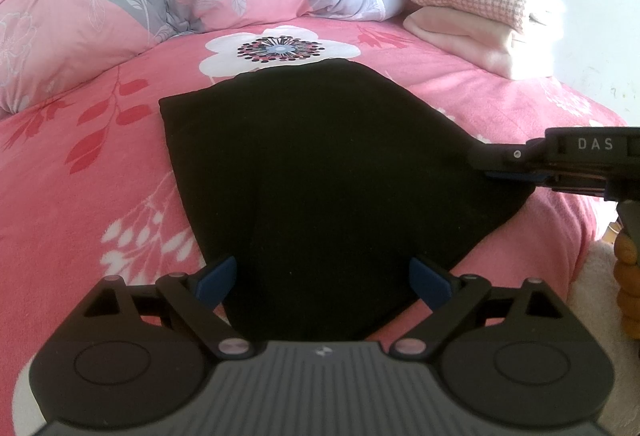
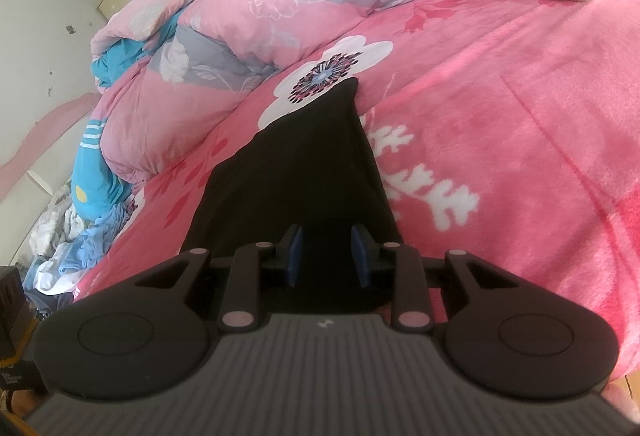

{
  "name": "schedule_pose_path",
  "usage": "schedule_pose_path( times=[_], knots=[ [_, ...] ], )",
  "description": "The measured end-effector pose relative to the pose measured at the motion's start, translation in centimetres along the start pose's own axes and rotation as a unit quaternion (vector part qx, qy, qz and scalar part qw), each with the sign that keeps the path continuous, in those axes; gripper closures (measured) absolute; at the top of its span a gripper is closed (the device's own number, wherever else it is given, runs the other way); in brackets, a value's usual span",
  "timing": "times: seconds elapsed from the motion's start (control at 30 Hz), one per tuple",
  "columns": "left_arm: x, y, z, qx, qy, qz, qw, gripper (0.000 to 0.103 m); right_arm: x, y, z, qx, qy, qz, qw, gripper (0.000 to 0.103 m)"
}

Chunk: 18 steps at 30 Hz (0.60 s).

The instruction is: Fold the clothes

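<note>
Left gripper gaped wide, empty, over black garment's near edge.
Right gripper, jaws narrowed, sat at garment's side edge on pink bedspread; grip unclear, probably readying a fold.

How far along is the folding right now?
Done: a folded stack sits at the bed's far corner. In hand: the black garment, partly folded; right hand-held gripper at its edge, left hand-held gripper open over it. Left: blue clothes piled beside the duvet.
</note>
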<state>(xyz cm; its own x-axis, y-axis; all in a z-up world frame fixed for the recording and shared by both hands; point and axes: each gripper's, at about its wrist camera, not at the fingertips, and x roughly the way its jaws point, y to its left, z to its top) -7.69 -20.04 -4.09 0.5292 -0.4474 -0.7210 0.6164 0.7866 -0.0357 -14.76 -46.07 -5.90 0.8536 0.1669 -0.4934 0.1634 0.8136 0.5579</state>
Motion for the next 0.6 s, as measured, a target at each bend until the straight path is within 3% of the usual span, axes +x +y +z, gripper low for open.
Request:
schedule_pose_path(
  times=[0.37,0.6],
  knots=[
    [0.0,0.1,-0.1,0.000,0.000,-0.002,1.0000,0.008,-0.1,-0.2,0.0,0.006,-0.004,-0.003,1.000,0.077],
    [-0.9,1.2,0.7,-0.027,-0.008,-0.004,0.9996,0.008,-0.2,-0.4,-0.1,0.012,-0.008,-0.004,1.000,0.077]
  ],
)
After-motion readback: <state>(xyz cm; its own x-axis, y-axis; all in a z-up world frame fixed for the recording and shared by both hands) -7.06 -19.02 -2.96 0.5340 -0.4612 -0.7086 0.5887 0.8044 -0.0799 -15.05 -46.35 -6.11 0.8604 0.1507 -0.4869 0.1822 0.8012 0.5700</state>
